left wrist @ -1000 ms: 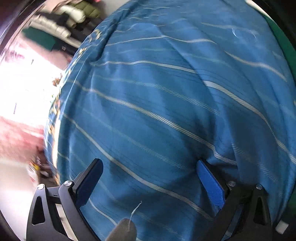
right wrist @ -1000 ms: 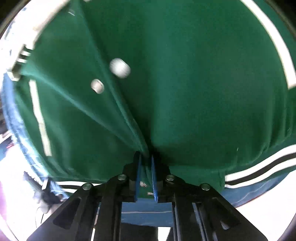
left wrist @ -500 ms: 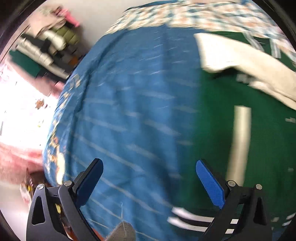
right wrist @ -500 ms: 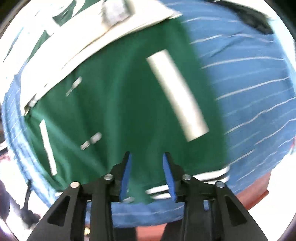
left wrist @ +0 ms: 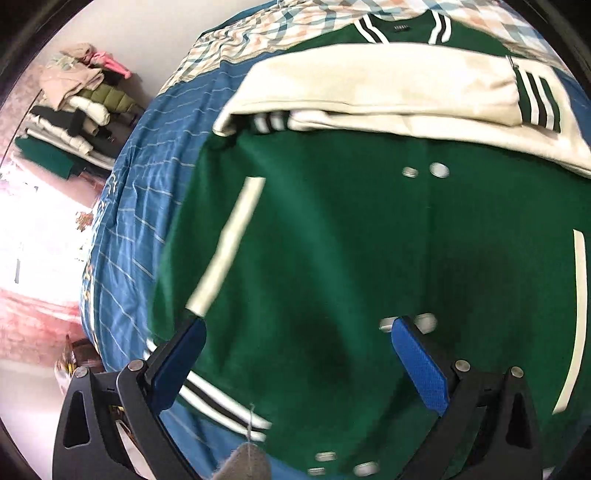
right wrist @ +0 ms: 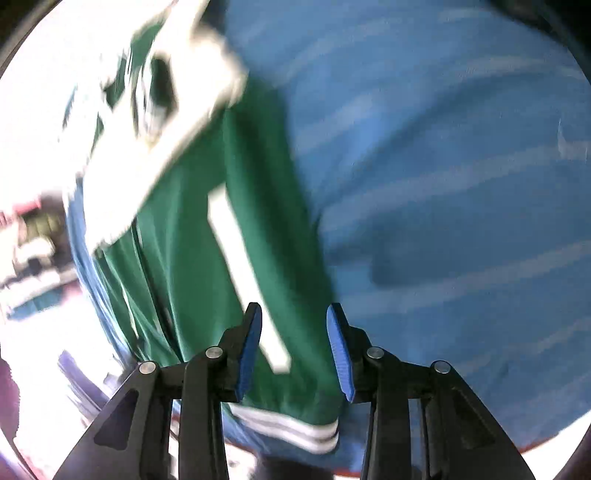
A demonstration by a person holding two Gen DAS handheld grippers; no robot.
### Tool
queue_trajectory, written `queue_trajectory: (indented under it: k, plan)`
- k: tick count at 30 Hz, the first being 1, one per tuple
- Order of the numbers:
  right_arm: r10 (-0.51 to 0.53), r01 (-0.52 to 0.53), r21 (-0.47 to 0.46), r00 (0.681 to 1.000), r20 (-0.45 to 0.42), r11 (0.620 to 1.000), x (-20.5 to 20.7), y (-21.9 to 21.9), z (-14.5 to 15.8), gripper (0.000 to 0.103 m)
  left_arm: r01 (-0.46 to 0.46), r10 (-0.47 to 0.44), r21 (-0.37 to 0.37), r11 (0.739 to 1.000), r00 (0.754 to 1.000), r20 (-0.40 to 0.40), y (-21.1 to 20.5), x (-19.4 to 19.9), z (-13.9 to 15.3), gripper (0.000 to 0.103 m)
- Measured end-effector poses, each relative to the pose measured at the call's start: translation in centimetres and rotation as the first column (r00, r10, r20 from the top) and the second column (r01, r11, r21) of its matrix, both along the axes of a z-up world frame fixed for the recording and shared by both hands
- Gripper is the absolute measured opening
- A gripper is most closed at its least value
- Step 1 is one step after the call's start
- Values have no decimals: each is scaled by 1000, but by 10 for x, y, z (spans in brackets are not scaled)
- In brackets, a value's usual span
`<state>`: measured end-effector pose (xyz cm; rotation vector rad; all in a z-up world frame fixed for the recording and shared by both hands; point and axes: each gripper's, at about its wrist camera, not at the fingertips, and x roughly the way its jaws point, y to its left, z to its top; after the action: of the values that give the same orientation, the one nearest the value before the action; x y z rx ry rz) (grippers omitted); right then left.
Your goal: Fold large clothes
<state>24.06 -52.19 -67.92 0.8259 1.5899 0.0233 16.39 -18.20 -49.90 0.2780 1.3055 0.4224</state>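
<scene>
A green varsity jacket (left wrist: pixel 351 240) with cream sleeves (left wrist: pixel 388 81) lies front-up on the bed, sleeves folded across its chest. Snap buttons (left wrist: pixel 439 170) run down its front, and a striped hem (left wrist: pixel 221 402) lies nearest me. My left gripper (left wrist: pixel 297 360) is wide open and empty above the jacket's lower half. In the blurred right wrist view the jacket (right wrist: pixel 192 236) fills the left side. My right gripper (right wrist: pixel 293 332) is open and empty over the jacket's right edge, near a white pocket stripe (right wrist: pixel 243 273).
A blue striped bedsheet (left wrist: pixel 136 221) covers the bed and also fills the right side of the right wrist view (right wrist: pixel 443 184). A checked blanket (left wrist: pixel 288 22) lies at the bed's far end. A stack of folded clothes (left wrist: pixel 70 122) stands beyond the bed's left edge.
My right gripper let go of the green fabric, opened, and swung right over the jacket's edge. My left gripper, still open, moved from bare sheet to above the jacket.
</scene>
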Motion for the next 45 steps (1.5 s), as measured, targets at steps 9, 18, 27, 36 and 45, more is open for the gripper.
queue_trajectory:
  k: [9, 18, 27, 36, 45]
  plan:
    - [52, -53, 134, 999, 12, 989, 107, 20, -84, 31, -33, 37, 93, 995, 998, -45, -13, 5, -52, 103]
    - [191, -181, -250, 982, 15, 951, 107, 61, -39, 5, -35, 36, 34, 999, 998, -41, -7, 4, -52, 103]
    - [235, -229, -247, 972, -4, 942, 129, 73, -14, 13, -2, -2, -72, 997, 999, -51, 4, 7, -56, 103]
    - [238, -222, -377, 971, -4, 899, 149, 85, -36, 12, -1, -2, -123, 992, 1000, -26, 12, 22, -64, 103]
    - [269, -252, -362, 963, -3, 898, 159, 90, -24, 37, -6, 4, -185, 983, 1000, -10, 17, 21, -65, 103]
